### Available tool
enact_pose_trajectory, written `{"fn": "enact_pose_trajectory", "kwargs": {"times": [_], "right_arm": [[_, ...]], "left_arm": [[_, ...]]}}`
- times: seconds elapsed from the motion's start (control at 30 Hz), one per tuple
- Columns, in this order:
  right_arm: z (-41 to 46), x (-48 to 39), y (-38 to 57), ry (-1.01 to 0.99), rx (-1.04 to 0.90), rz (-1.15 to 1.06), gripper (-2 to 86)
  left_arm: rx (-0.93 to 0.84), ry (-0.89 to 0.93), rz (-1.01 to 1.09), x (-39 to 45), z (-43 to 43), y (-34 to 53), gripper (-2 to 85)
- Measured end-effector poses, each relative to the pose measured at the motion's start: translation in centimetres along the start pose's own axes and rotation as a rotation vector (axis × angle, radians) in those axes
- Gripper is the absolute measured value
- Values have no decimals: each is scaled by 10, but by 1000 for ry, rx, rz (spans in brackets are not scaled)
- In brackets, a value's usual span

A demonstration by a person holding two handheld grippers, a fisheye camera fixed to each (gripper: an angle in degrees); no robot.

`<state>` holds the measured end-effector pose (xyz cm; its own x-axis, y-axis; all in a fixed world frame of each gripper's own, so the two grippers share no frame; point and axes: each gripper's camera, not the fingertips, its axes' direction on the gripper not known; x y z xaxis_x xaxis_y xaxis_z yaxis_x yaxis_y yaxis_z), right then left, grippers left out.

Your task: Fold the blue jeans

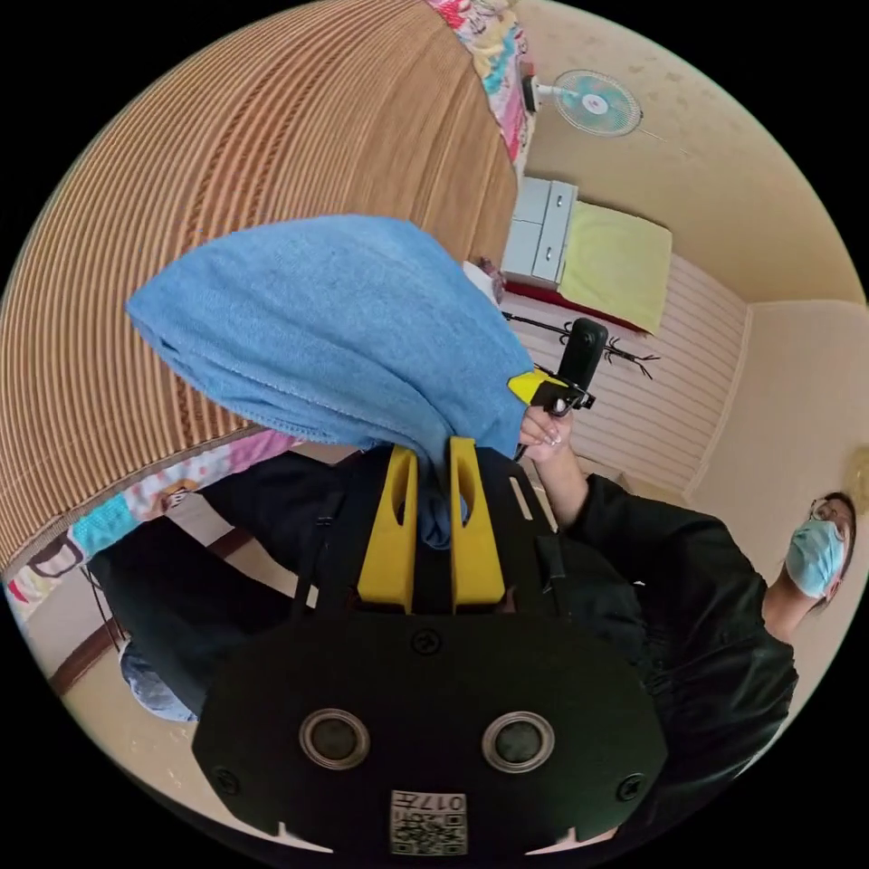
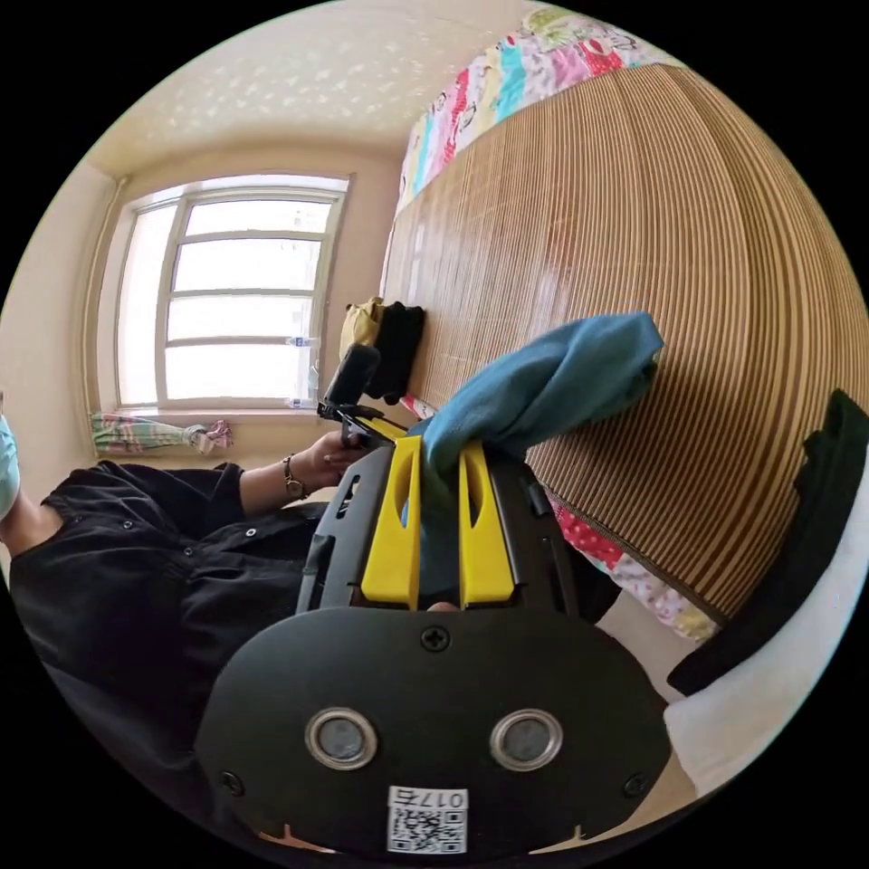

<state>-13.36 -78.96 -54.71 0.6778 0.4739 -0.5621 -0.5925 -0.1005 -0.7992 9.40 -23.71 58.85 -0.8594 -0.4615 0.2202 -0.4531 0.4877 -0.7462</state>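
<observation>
Left gripper view, bamboo mat (image 1: 272,163): ribbed brown mat spreading beyond the fingers, behind the cloth.
Right gripper view, bamboo mat (image 2: 634,226): the same ribbed mat past the fingers, with a patterned quilt (image 2: 534,72) along its far edge.
Person (image 1: 688,597): in a dark top and a face mask, beside the left fingers; in the right gripper view the dark sleeve (image 2: 154,543) lies to one side of the fingers.
Blue cloth (image 1: 335,326): a soft, towel-like blue piece, not clearly denim, bunched and lifted just beyond the left fingers, off the mat.
Blue cloth, right gripper view (image 2: 552,380): a rolled end rising from between the fingers over the mat.
Left gripper (image 1: 433,471): yellow fingers closed on a fold of the blue cloth.
Right gripper (image 2: 439,471): yellow fingers pinching the cloth between them.
Other gripper (image 1: 566,380): held in a hand (image 1: 543,425) at the cloth's far end.
Fan (image 1: 596,101): on the wall, well beyond the fingers.
</observation>
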Motion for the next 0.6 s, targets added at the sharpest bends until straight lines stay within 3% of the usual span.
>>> {"fn": "enact_pose_trajectory", "kwargs": {"times": [0.17,0.3,0.4,0.5,0.57,0.6], "right_arm": [[-125,-63,69,118,159,-116,61],[-208,-99,134,258,310,-167,63],[-261,-109,184,418,399,-100,67],[-284,-75,218,660,413,229,76],[-283,-28,231,828,295,596,84],[-280,-18,233,857,265,671,85]], "left_arm": [[-50,38,163,107,46,-36,59],[-166,60,337,209,142,-92,59],[-272,-38,441,270,232,-137,65],[-461,-142,386,252,327,-173,75],[-582,-216,335,211,366,-181,67],[-612,-320,302,179,374,-179,60]]}}
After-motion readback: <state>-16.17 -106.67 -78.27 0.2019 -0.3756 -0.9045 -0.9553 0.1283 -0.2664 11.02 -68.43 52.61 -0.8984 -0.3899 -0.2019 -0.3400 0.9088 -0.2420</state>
